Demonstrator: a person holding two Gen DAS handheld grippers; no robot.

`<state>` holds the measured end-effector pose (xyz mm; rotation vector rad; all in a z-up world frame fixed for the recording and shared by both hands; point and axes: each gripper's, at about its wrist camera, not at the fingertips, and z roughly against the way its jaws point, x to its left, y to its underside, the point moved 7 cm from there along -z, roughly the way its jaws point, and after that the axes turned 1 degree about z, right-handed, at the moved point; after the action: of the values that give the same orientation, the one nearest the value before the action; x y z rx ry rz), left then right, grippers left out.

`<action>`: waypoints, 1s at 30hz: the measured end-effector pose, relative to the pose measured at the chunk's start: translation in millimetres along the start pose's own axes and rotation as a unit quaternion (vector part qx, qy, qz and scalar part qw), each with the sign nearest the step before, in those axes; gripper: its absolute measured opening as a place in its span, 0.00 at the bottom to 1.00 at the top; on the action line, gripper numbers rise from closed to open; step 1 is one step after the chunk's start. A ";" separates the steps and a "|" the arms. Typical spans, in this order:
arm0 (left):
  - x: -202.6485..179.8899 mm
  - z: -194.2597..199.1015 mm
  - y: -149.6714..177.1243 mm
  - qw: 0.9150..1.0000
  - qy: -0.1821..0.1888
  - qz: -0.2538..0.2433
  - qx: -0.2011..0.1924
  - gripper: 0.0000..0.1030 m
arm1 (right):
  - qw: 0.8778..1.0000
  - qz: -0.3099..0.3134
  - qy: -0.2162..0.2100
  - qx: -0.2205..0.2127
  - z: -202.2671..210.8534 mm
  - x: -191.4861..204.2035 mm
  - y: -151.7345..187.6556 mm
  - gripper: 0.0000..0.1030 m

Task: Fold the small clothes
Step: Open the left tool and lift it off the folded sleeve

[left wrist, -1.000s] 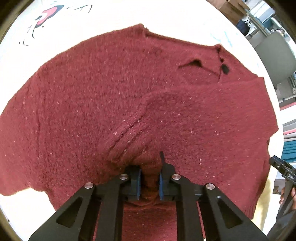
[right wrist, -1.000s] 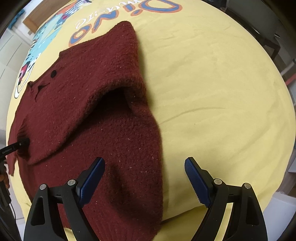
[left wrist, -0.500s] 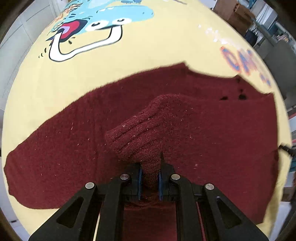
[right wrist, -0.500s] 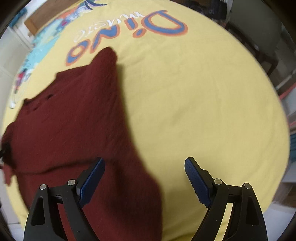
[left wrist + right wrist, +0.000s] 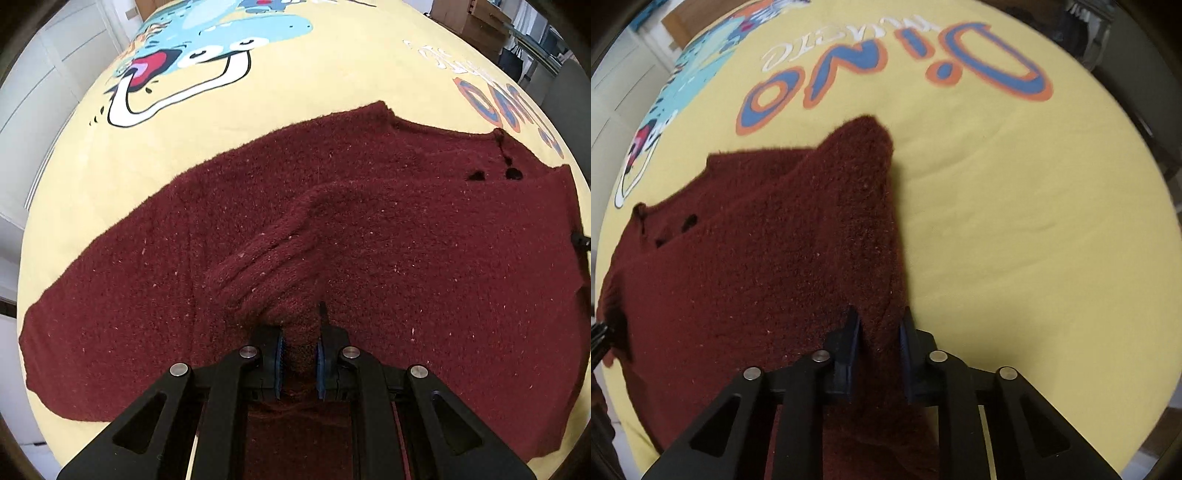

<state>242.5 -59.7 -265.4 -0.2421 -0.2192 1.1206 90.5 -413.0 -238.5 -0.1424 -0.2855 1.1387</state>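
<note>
Mid-fold on the yellow surface (image 5: 1015, 221): left tongs (image 5: 299, 363) clamped on maroon sweater (image 5: 369, 240) cuff, right tongs (image 5: 879, 350) closing around its side edge; next, probably lifting that edge inward.

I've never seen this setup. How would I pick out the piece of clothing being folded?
Find the big yellow cloth printed with a cartoon dinosaur and the word "Dino". Lying on it is a fuzzy dark red knitted sweater, with a small dark button near its neckline. It is the only garment there, and a black tool grips it at each side.
</note>
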 end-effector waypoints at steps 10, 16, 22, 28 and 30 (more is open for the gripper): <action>11.1 11.3 21.0 0.999 -0.032 0.005 -0.015 0.25 | 1.000 -0.009 0.027 0.002 -7.5 -0.6 12.8 0.18; 17.8 18.6 26.6 0.997 -0.068 0.028 -0.019 0.70 | 0.999 0.004 0.048 -0.008 4.8 12.2 12.0 0.62; 8.1 54.9 18.1 0.996 -0.031 0.050 -0.060 0.99 | 0.996 0.050 0.047 -0.064 52.3 40.2 8.2 0.80; -40.0 68.4 16.5 0.994 0.022 0.037 -0.097 0.99 | 0.986 0.121 0.015 -0.115 76.1 117.4 20.2 0.95; -53.8 67.3 20.7 0.994 0.025 0.035 -0.104 0.99 | 0.981 0.146 0.010 -0.127 66.8 142.9 19.4 1.00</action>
<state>182.4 -94.5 -210.2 -0.4668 -0.2846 1.1611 109.2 -277.2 -158.0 -0.4323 -0.4017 1.3884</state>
